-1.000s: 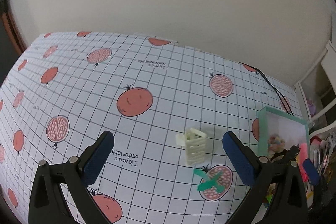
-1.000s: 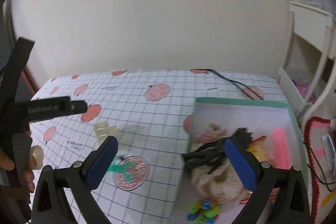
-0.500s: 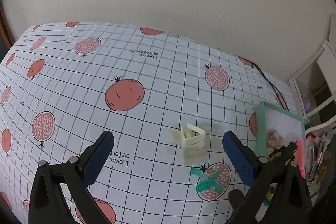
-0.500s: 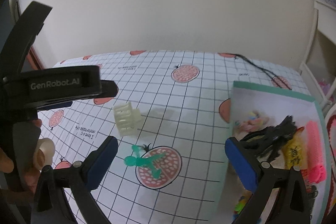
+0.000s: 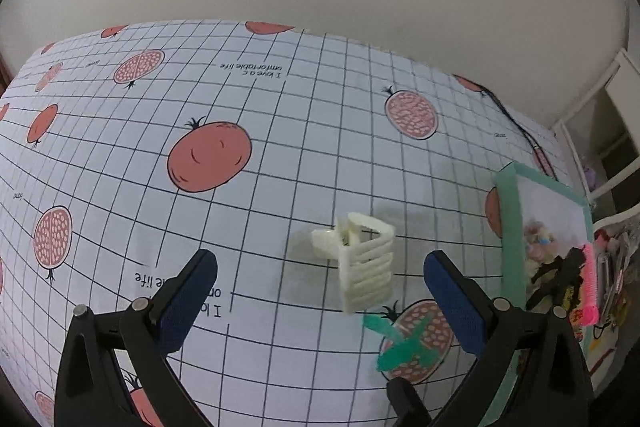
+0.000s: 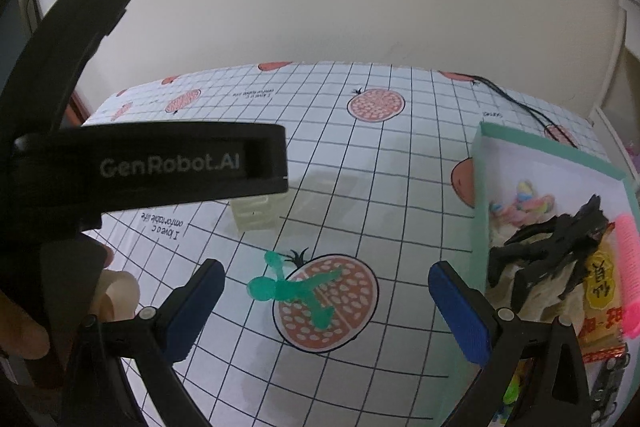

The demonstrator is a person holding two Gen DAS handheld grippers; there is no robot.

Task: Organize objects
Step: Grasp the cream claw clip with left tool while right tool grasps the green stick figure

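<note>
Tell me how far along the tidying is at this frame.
Mostly done: the teal box already holds a black claw clip, a pink comb and other small items. Nothing is in hand; the left gripper and right gripper are open. The cream clip and green clip remain on the tablecloth.

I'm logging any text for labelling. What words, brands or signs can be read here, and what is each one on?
"GenRobot.AI": on the black body of the left gripper, seen from the right wrist camera.
"I love a comfortable life": printed on the tablecloth, repeated, upside down to the cameras.
Yellow snack packet in the box: a Chinese character, not clear enough to read.
Other small tablecloth prints: too small to read.
</note>
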